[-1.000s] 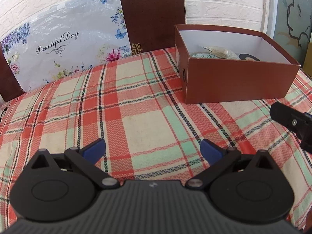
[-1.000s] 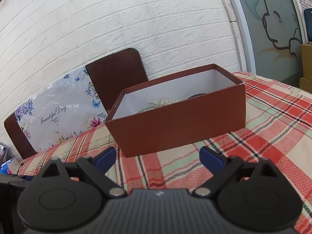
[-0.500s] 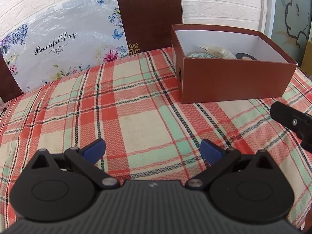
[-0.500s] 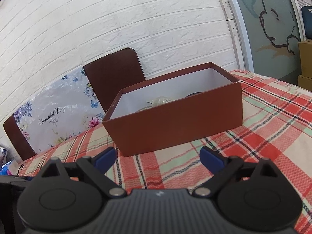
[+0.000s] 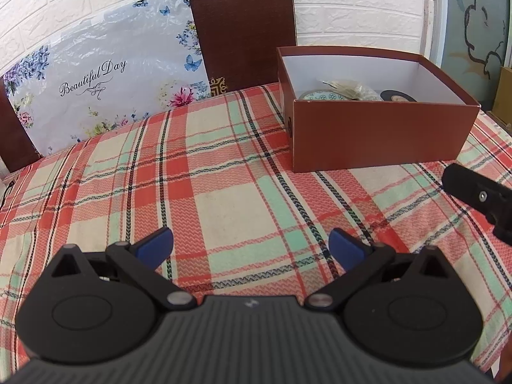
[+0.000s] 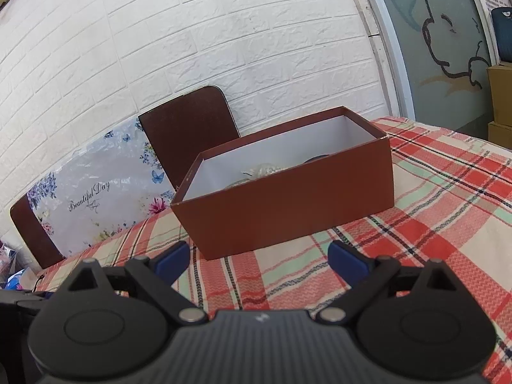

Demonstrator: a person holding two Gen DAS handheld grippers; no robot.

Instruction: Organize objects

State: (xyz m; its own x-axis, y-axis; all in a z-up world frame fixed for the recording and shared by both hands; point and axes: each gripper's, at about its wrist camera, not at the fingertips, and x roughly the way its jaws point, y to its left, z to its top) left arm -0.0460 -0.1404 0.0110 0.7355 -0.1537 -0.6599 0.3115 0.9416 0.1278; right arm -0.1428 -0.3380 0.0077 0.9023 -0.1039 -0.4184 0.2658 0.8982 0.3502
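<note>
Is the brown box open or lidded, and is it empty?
Open, not empty. The brown box has no lid on; its white interior shows a patterned round item, a crinkled bag and a dark disc.

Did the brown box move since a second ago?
Cannot tell. The brown box sits lower against the chair in the left wrist view, which camera motion could cause.

Hovering over the plaid tabletop (image 5: 224,198), left gripper (image 5: 251,244) spreading its blue fingers (image 5: 155,246) wide around nothing. Sitting ahead to the right, an open brown box (image 5: 380,134) holding a patterned dish (image 5: 323,96), a crumpled wrapper (image 5: 348,88) and a dark disc (image 5: 398,96). Poking in at the right edge, part of the right gripper (image 5: 476,196).
</note>
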